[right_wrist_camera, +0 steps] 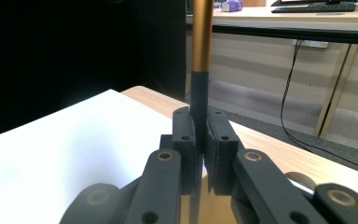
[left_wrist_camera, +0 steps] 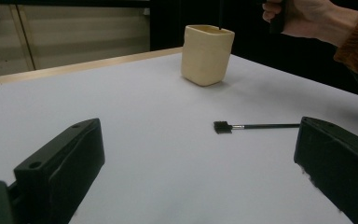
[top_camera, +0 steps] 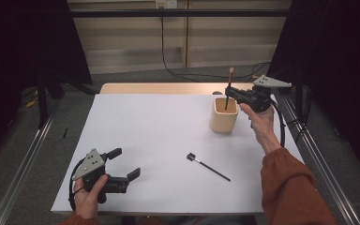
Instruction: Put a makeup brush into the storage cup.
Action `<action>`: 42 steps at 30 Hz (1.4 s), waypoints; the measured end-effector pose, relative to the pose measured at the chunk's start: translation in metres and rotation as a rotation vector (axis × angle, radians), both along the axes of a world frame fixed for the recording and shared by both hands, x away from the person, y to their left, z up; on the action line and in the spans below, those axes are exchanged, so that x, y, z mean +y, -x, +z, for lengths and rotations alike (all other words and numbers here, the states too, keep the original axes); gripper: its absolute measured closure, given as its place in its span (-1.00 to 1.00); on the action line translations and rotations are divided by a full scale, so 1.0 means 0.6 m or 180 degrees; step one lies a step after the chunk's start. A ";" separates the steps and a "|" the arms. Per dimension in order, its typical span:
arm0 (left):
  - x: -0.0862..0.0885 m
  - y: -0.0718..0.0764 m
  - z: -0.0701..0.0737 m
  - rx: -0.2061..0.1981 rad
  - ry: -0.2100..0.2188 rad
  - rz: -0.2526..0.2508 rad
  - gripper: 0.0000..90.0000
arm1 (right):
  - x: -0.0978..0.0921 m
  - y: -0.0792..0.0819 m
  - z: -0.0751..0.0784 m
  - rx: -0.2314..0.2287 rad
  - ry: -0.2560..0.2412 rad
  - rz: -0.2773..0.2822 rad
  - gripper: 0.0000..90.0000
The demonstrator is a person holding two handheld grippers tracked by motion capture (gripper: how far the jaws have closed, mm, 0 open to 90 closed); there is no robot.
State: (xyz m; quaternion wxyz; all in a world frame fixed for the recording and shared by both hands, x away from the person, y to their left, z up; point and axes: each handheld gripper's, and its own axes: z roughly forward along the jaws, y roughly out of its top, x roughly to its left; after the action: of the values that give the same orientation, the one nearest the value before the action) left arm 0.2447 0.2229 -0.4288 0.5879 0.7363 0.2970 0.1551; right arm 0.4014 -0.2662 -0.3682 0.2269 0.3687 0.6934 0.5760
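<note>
Right gripper: your right gripper point(top_camera: 230, 93) was raised over the far right part of the table, held by your right hand point(top_camera: 258, 117); its jaws were clamped on the upright brush point(top_camera: 228, 89).
Upright brush: dark lower shaft and orange-brown upper handle, seen up close in the right gripper view point(right_wrist_camera: 200, 70), pinched between the two black jaws and standing vertical. In the high view its lower end dipped into the mouth of the cup; I could not tell whether it touched the bottom.
Cup: the cream cup point(top_camera: 224, 114) stood upright on the white table point(top_camera: 145, 131), directly under your right gripper; in the left gripper view point(left_wrist_camera: 206, 54) it sat well beyond the second brush.
Second brush: a thin black brush point(top_camera: 208, 167) lay flat on the table, near the front, bristle head toward the left and far side; in the left gripper view point(left_wrist_camera: 256, 126) it lay between the jaws' line of sight and the cup, apart from both.
Left gripper: your left gripper point(top_camera: 124, 164) rested low at the front left corner in your left hand point(top_camera: 90, 197), jaws spread wide with nothing between them.
Sleeve: an orange-brown sleeve point(top_camera: 293, 187) covered your right forearm.
Table edge: a bare wooden strip point(top_camera: 168, 88) showed along the far side.
</note>
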 end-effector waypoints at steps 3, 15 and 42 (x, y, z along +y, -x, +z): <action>-0.001 0.001 0.000 0.0006 -0.0010 -0.0010 -0.96 | -0.002 -0.001 -0.003 0.0016 0.0013 -0.0019 0.86; -0.001 0.001 0.000 0.0012 -0.0032 -0.0012 -0.96 | 0.001 -0.006 -0.024 0.0109 0.0068 -0.0006 0.86; -0.001 0.000 -0.001 0.0013 -0.0038 -0.0031 -0.96 | 0.003 -0.002 -0.068 0.0249 0.0089 -0.0021 0.85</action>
State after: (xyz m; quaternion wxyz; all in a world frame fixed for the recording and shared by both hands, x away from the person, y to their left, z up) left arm 0.2445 0.2223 -0.4293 0.5835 0.7416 0.2937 0.1525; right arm 0.4026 -0.2645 -0.4088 0.2066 0.3900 0.7085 0.5507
